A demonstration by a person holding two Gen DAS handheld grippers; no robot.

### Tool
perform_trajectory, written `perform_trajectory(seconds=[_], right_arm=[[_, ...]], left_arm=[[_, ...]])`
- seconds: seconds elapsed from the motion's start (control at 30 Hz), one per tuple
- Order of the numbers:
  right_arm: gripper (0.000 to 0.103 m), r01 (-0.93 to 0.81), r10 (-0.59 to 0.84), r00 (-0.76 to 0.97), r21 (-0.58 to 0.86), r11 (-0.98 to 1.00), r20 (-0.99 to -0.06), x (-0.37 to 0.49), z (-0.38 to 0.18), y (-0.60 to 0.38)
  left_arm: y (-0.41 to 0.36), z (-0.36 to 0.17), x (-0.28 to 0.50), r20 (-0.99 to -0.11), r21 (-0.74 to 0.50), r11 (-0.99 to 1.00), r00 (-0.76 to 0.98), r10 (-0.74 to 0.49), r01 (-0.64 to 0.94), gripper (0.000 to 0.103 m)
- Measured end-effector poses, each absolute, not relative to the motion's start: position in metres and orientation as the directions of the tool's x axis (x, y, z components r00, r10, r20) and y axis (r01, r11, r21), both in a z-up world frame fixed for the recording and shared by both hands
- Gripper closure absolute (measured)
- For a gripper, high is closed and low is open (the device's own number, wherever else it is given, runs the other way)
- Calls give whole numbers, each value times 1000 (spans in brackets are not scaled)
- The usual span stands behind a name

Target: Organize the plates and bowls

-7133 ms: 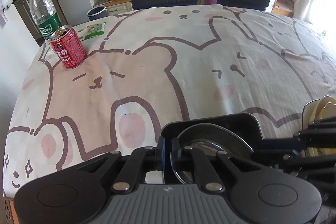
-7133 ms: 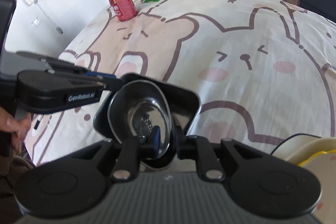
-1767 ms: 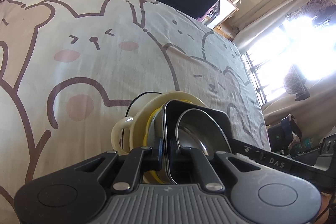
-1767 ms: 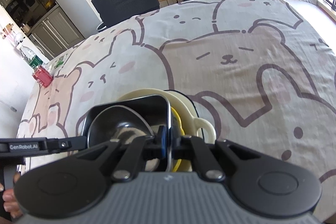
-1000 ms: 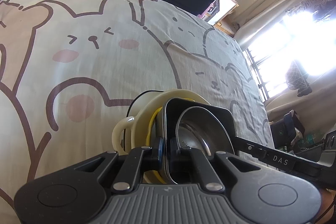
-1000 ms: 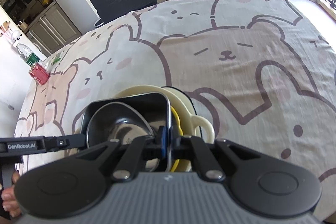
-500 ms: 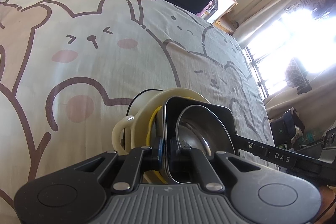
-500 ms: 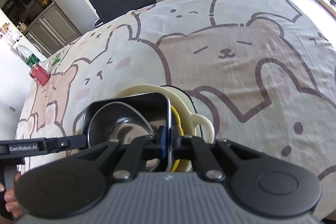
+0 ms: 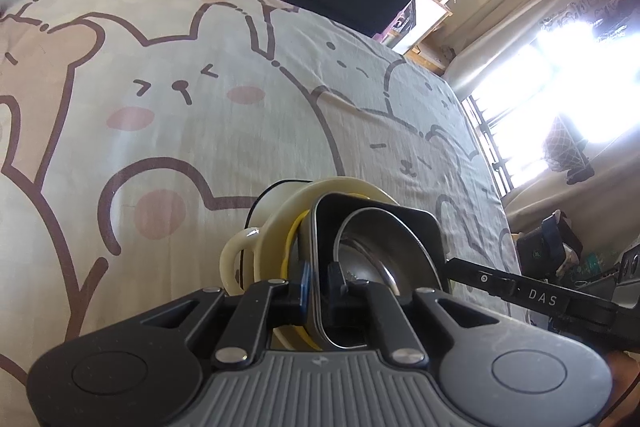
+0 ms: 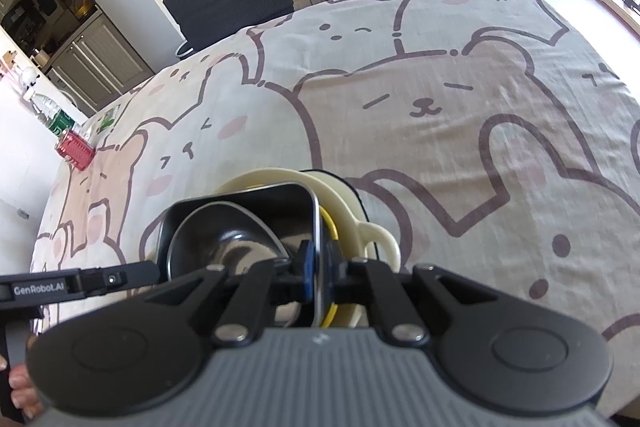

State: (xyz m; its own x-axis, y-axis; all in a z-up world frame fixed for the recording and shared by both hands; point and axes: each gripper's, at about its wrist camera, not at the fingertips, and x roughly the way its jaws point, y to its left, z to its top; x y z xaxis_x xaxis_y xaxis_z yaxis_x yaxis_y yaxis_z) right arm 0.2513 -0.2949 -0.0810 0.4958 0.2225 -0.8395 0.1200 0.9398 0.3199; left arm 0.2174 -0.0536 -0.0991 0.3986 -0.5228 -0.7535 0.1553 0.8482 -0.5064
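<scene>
We see both grippers holding the same black square dish (image 9: pixel 372 211), each on one side wall. The left gripper (image 9: pixel 318 283) has its two fingers closed on the dish's left wall, one blue pad (image 9: pixel 305 281) outside and the other finger inside. The right gripper (image 10: pixel 318 269) pinches the opposite wall in the same way, with the thin metal rim between its pads. Inside the black dish lies a steel bowl (image 9: pixel 376 247), tilted a little against the dish's walls. The dish sits over a cream bowl with handles (image 9: pixel 240 255), and a yellow rim (image 9: pixel 294 239) shows between the two; we cannot tell if the dish already rests fully in the stack or is held just above it. The whole stack stands near the front edge of the table, on the cloth with cartoon bears (image 10: pixel 440 99). Near the far left corner of the table, in the right wrist view, there are a red can (image 10: pixel 76 149) and a plastic bottle (image 10: pixel 52 117) just behind it, with a small green packet (image 10: pixel 108 117) near them. Two dark chairs (image 10: pixel 228 3) stand behind the far edge.
</scene>
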Motion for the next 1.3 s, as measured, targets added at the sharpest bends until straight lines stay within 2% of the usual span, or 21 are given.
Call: perform_trajectory(seconds=[0.2,0.4,0.47,0.57,0.67,0.87,1.1,1.3], right_arm=[[88,100,223,528,320,942,-820,244,-68,-292],[69,73,206,574,299,951,-793,236,-51,-286],[64,71,197,583,291,954,-788,234,-46,-284],[55,63,190,601,283,957,-776,229,-38,-280],[44,51,192,621,283,958,-760,222,-29,-279],[30,7,147,673,204,979,-725,206,-15,-271],[15,-14,131,690,168,986,-712,186,-12,-268],[5,-17,107,716,137,990,-690,158,-7,-263]], left_arm=[[-54,-88,208,-747,-481,856,423,-513,189,77],[-54,-78,204,-746,-453,869,447,-493,200,57],[-56,-74,201,-747,-438,874,456,-484,211,44],[-55,-68,196,-740,-434,874,467,-484,218,31],[-53,-61,190,-731,-430,875,483,-482,223,24],[-49,-49,177,-727,-382,894,522,-446,233,11],[-43,-39,152,-725,-320,921,568,-389,222,4],[-45,-20,113,-682,-265,929,631,-370,258,0]])
